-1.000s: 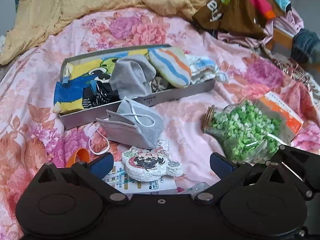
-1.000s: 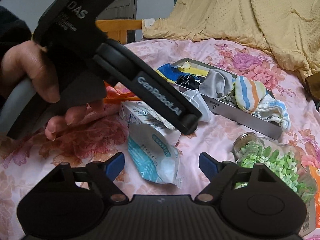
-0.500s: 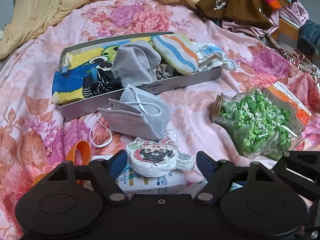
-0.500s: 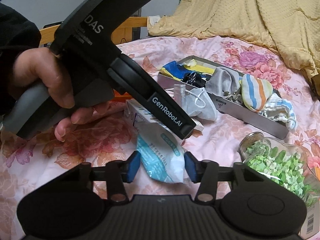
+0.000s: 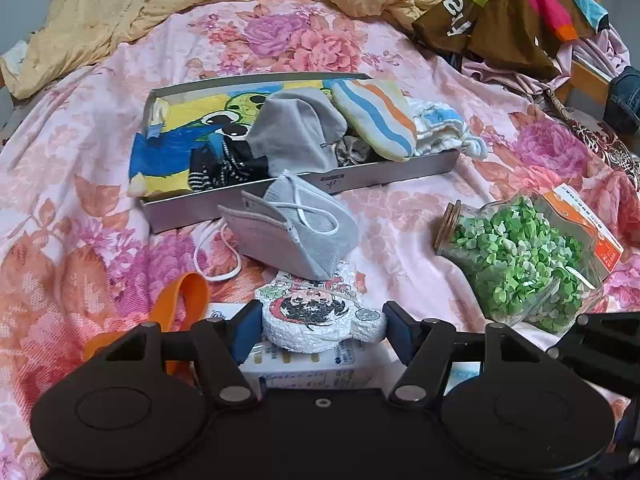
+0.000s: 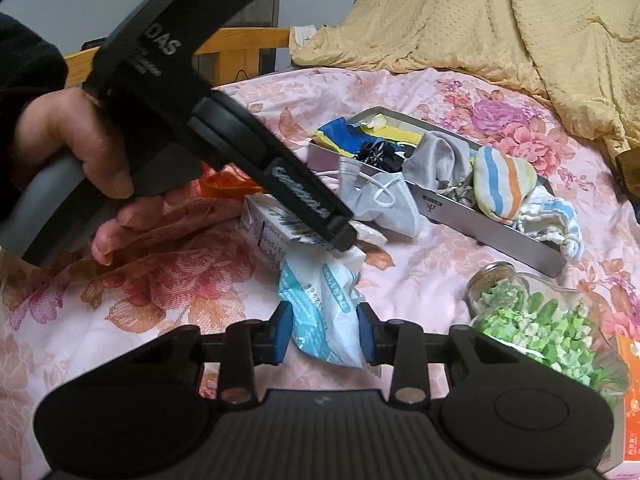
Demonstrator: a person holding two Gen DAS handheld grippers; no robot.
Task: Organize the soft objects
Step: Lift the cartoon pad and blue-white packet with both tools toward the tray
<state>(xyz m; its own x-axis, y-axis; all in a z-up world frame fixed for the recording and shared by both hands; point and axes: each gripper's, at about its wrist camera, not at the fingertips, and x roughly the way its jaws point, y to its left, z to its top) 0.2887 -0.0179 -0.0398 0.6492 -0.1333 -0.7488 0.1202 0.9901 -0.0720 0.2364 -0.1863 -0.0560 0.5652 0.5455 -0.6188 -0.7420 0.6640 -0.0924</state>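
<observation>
Both of your tongs are committing to pickups at once. Your left tongs [image 5: 322, 330] bracket the white cartoon sponge [image 5: 320, 320], blue pads just beside each flank, though whether they have bitten yet cannot be told; it sits on top of a printed box [image 5: 304, 368], right under the nose of the grey face mask [image 5: 292, 232]. Your right tongs [image 6: 323, 334] are pinched onto the blue-and-white soft packet [image 6: 324, 316], pads pressed against both sides of its crinkled end.

These look like grasp steps, with the metal tray [image 5: 384, 178] as the likely destination. Next, I'd judge, you need a firm squeeze on the sponge, then a lift straight up so the mask's loops don't drag along.

Watch your room: the tray is already crowded with socks and cloths, the barest patch at its left end over the cartoon cloth [image 5: 188, 140]. The glass jar [image 5: 520, 256] of green bits lies on its side near your right tongs and could roll. Your two tools sit close together, so stagger the lifts.
</observation>
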